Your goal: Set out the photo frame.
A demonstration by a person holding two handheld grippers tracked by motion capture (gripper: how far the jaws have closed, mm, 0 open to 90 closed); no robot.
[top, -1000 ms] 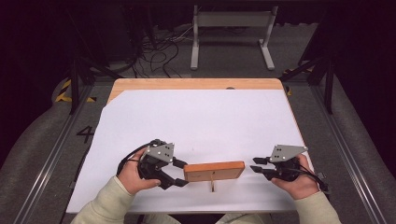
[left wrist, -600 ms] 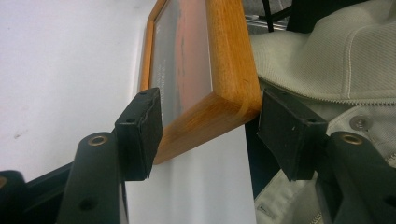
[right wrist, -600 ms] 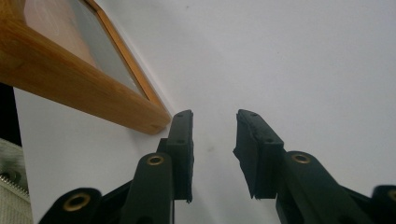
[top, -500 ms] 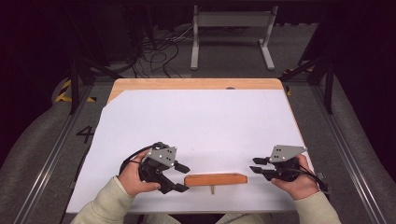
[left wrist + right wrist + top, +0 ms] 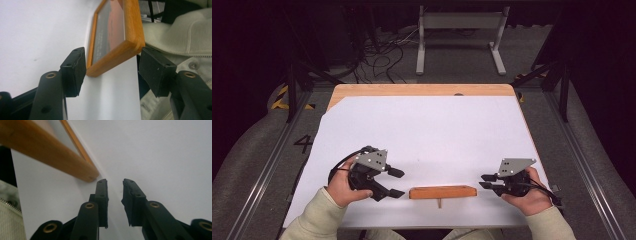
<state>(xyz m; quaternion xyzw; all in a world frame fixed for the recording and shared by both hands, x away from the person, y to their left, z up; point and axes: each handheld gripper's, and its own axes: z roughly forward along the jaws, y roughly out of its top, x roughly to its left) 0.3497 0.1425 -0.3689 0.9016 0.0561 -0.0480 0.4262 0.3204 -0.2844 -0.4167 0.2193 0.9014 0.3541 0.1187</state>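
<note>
My left gripper [image 5: 396, 183] gapes beside the picture frame [image 5: 442, 192]; my right gripper [image 5: 485, 181] has narrowed, holding nothing.

We saw a white sheet [image 5: 427, 130] covering the wooden desk [image 5: 422, 90], a grey metal stand [image 5: 460, 22] and tangled cables [image 5: 384, 52] lying beyond it.

Orange-brown wooden frame [image 5: 442, 192], white table [image 5: 432, 130]

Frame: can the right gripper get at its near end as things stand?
Probably yes. The right gripper sits just off the frame's end with bare table between them. Its jaws look too narrow for the frame, so they would likely need to open first.
</note>
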